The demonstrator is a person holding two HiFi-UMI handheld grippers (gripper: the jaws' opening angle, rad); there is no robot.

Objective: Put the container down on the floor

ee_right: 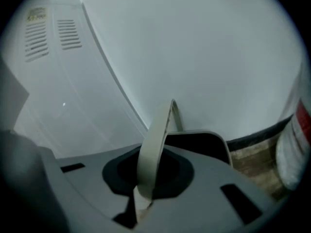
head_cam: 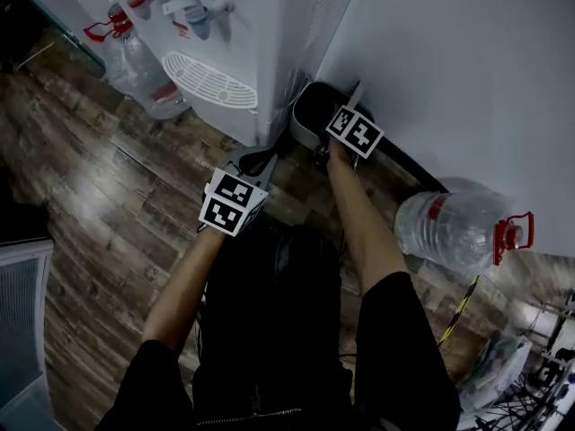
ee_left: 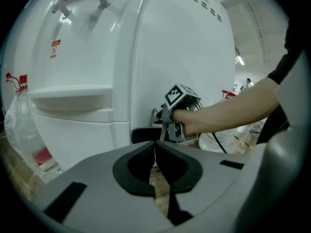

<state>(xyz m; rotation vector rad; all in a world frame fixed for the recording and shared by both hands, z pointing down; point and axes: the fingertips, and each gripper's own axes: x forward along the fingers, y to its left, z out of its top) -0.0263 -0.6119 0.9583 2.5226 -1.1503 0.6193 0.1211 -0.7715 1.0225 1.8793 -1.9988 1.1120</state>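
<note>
The floor is being shown as wood-grain planks with a soft sheen. The water dispenser is being seen in smooth, glossy white plastic. The bottle is being rendered as clear, crinkled plastic with a glossy red grip. The container is being shown in dark, smooth plastic, its handle pale and matt. The left tongs are being seen in matt grey plastic with black, dull pads.

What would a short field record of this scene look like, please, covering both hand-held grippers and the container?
Right hand-held gripper: shut on the pale strap handle of the dark plastic container
Left hand-held gripper: shut, empty
Container place: beside the white water dispenser, at the white wall; floor contact cannot be told
Nearby: clear plastic water bottle lying on the wooden floor
</note>
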